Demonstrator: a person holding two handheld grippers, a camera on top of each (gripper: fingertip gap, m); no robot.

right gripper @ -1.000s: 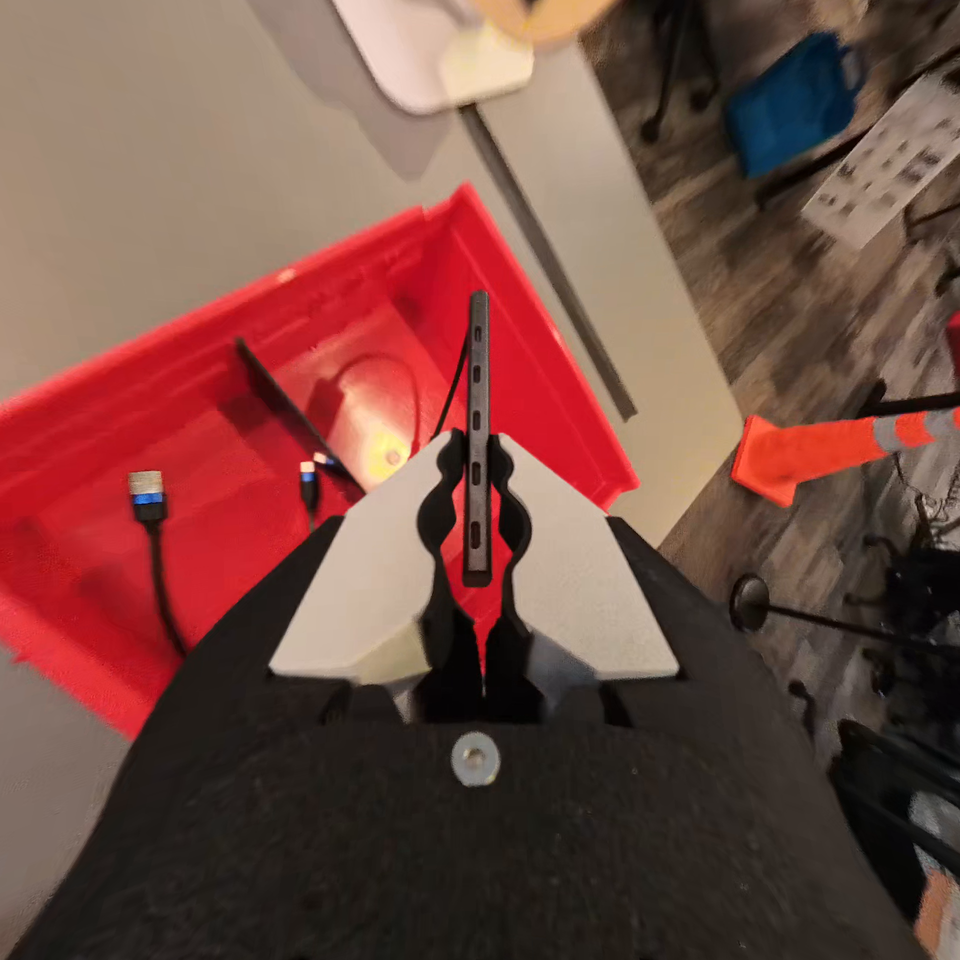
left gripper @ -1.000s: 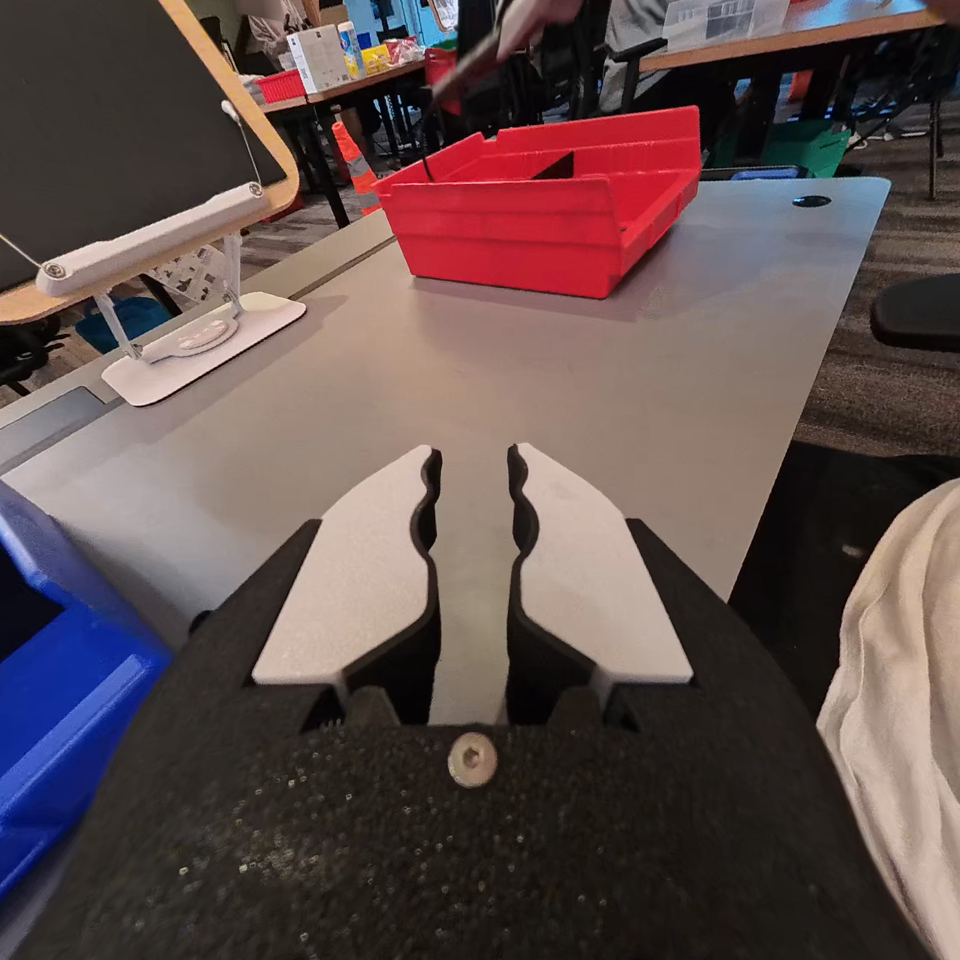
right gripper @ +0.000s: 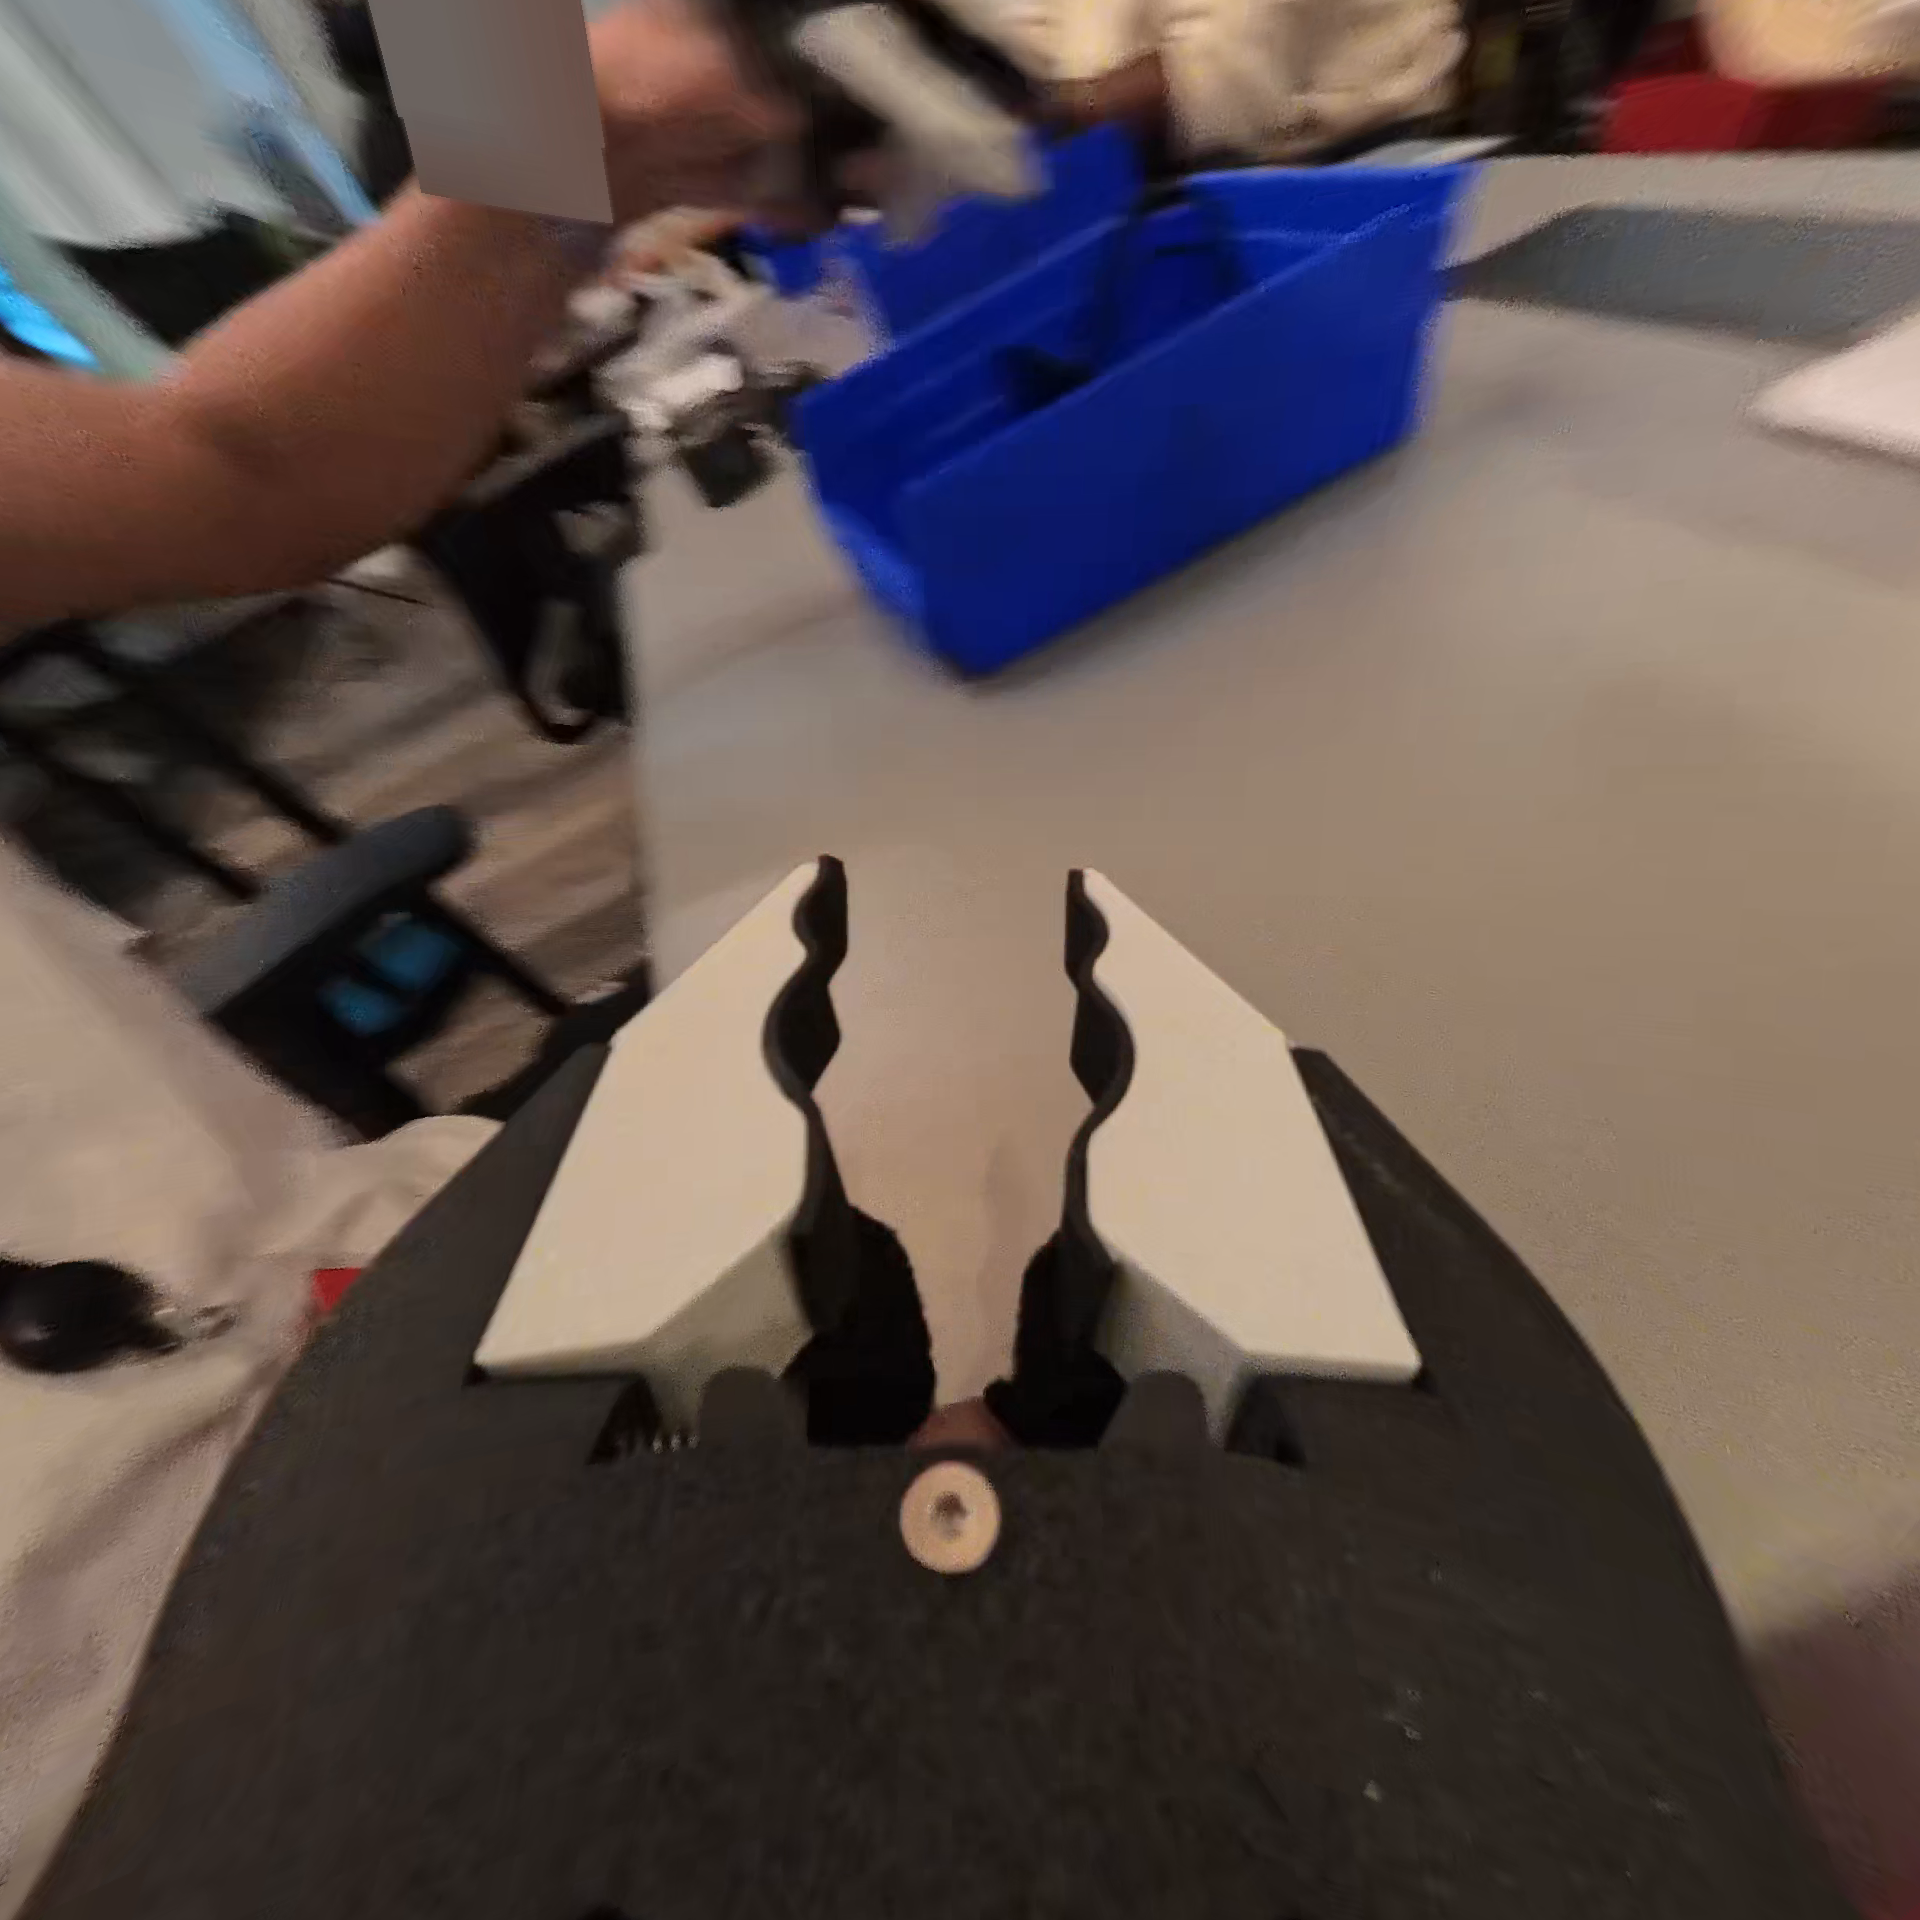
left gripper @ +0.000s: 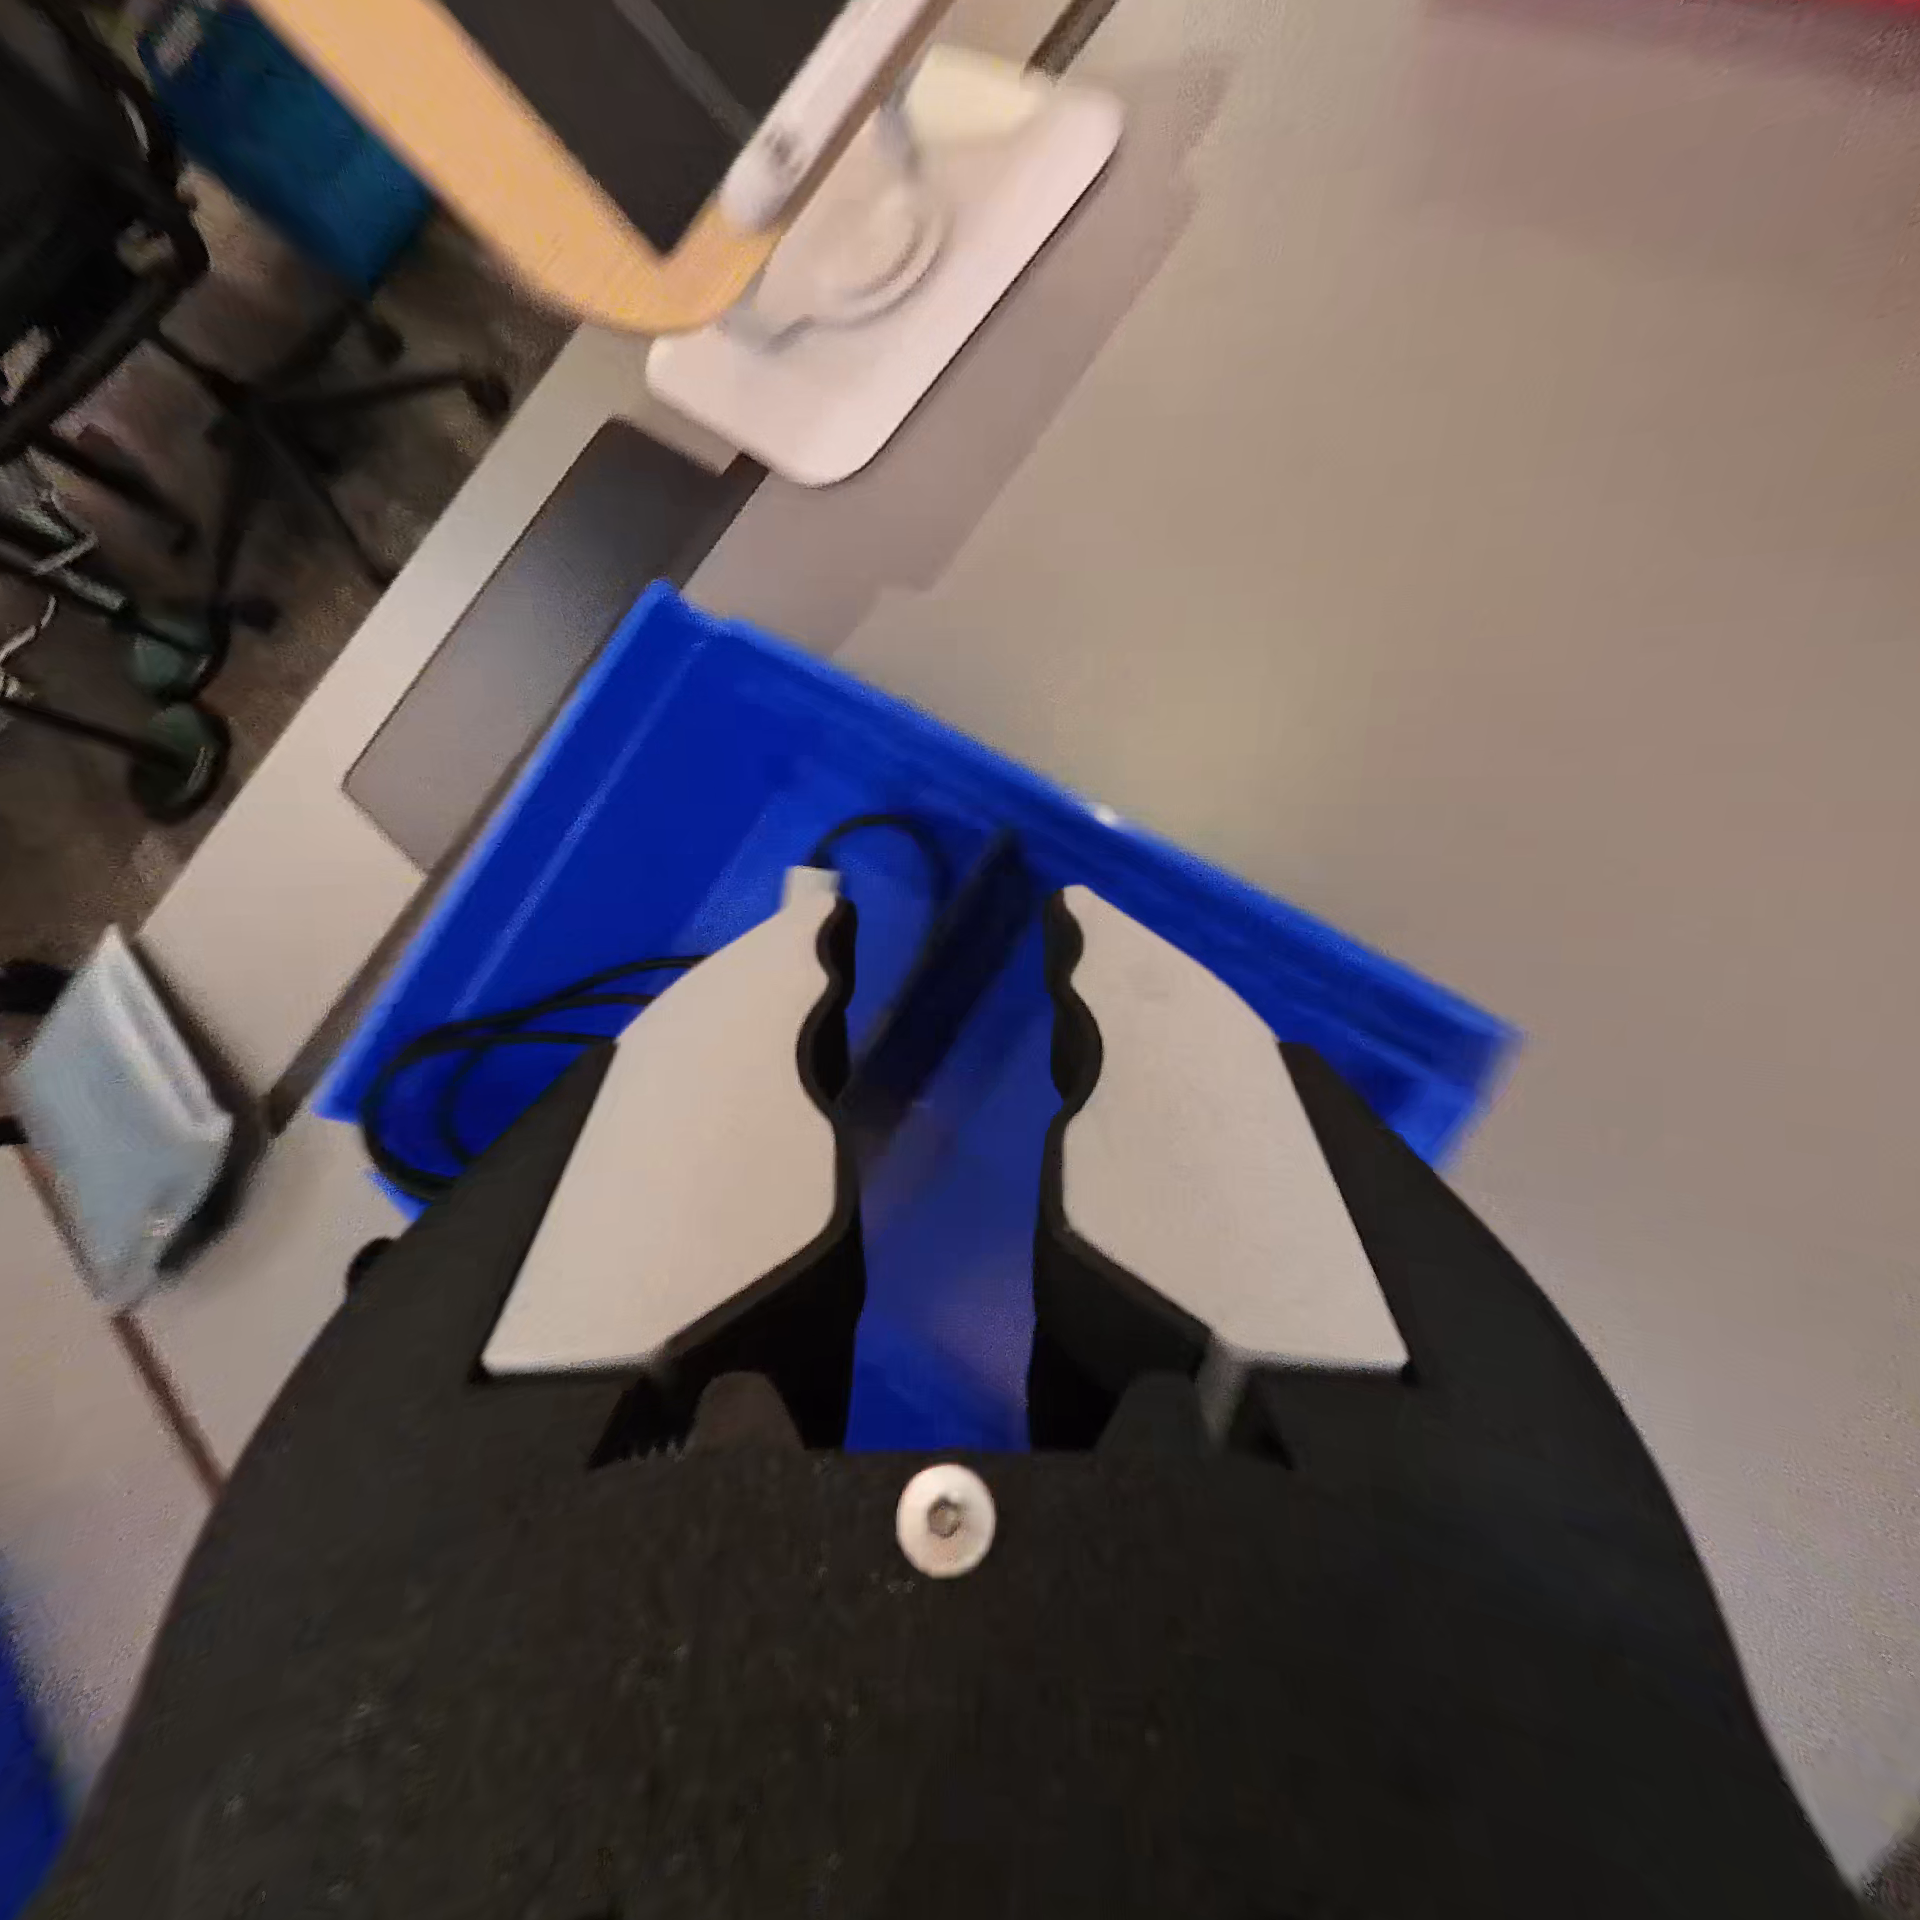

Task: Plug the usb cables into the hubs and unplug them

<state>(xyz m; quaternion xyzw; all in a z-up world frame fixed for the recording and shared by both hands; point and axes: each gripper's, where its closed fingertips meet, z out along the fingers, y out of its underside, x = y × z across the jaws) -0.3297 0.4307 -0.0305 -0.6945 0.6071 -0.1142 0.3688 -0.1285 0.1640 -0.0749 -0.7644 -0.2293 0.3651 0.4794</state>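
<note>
Grey table [left gripper: 1507,644] carries a blue bin [left gripper: 665,831] near its edge, with a white stand base [left gripper: 894,312] beyond it. Left gripper [left gripper: 948,914] hangs above the bin with jaws apart and nothing between them; below it in the bin lie a slim dark bar [left gripper: 940,987] and a black cable [left gripper: 499,1049]. Right gripper [right gripper: 951,883] sits low over bare table, jaws apart and empty, well apart from the bin, beside a person's forearm [right gripper: 260,416].

Glossy blue plastic bin [left gripper: 665,790] on smooth matt grey table [left gripper: 1455,623].
</note>
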